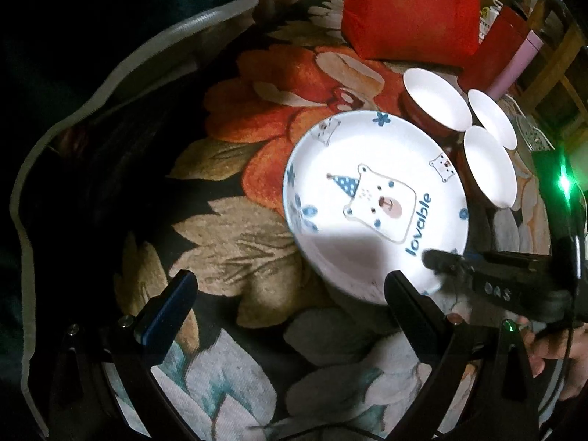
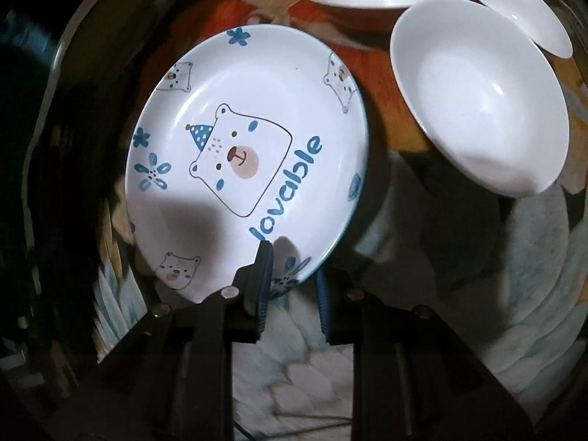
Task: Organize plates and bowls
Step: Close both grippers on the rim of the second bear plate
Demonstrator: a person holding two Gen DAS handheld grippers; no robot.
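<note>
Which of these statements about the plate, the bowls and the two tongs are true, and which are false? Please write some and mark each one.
1. The right tongs are closed on the rim of the bear plate. True.
2. The left tongs hold a white bowl. False: they are open and hold nothing.
3. Three white bowls stand beyond the plate: the nearest bowl, the left bowl and the far bowl. True.
4. The plate is printed with the word "happy". False: it reads "lovable".
5. The plate is stacked inside a bowl. False: it is beside the bowls, above the floral cloth.
6. A red bag is behind the bowls. True.
</note>
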